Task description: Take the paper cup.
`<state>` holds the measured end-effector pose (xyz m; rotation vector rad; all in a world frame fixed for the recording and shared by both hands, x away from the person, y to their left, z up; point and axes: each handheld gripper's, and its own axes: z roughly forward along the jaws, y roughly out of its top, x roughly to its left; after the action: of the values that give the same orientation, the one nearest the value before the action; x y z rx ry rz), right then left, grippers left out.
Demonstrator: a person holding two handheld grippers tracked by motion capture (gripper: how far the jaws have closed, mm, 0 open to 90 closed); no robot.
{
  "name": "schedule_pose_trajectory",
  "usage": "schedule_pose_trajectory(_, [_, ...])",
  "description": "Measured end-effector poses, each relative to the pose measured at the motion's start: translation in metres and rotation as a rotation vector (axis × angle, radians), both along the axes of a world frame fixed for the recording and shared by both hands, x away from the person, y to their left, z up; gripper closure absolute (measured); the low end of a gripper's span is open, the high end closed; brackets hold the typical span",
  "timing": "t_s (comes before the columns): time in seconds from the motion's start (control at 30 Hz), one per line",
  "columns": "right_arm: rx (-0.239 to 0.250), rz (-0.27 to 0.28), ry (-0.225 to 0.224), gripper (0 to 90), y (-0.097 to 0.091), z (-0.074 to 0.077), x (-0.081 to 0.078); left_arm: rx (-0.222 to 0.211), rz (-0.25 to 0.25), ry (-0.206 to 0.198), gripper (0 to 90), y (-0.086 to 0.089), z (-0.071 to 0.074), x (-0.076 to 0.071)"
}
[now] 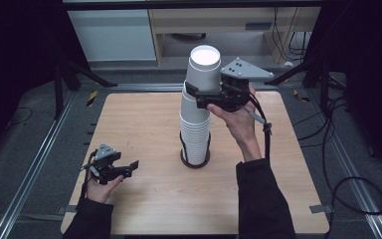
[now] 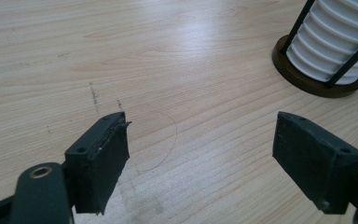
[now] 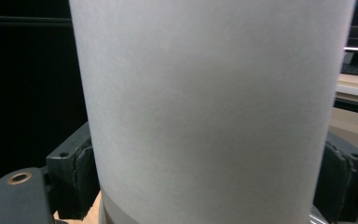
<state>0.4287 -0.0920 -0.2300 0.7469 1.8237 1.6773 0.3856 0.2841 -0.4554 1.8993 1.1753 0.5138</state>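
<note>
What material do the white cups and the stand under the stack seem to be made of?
The top cup looks like matte paper: a flat white wall without gloss, pinched by the right claw. The stand has a dark brown, slightly glossy base, perhaps wood or plastic, with thin black rods, probably metal.

The tall stack of white paper cups (image 1: 196, 124) stands right of the left gripper (image 1: 129, 168); its top white paper cup (image 1: 205, 69) sits between the right gripper (image 1: 199, 94)'s jaws.

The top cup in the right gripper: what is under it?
Under the top cup, held by the right gripper, stands a stack of white cups in a wire holder with a dark round base on the table. The holder's floor is covered by the stack.
</note>
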Motion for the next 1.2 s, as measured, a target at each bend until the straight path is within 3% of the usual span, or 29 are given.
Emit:
schedule_pose_trajectory(0.23, [-0.007,-0.017,-0.009,12.9,-0.025,-0.002,-0.012,-0.002,-0.003,0.002,17.9,0.0,0.0,0.0])
schedule_pose_trajectory(0.57, [-0.021,-0.045,0.015,12.8,-0.059,-0.021,-0.028,0.007,-0.01,0.01,17.9,-0.001,-0.001,0.0])
schedule_pose_trajectory(0.87, [-0.031,-0.048,0.052,12.8,-0.077,-0.05,-0.039,0.0,-0.02,0.01,18.1,-0.002,0.0,-0.001])
schedule_pose_trajectory(1.2, [-0.05,-0.042,0.127,12.8,-0.088,-0.087,-0.043,0.005,-0.046,0.011,18.3,-0.004,0.001,-0.002])
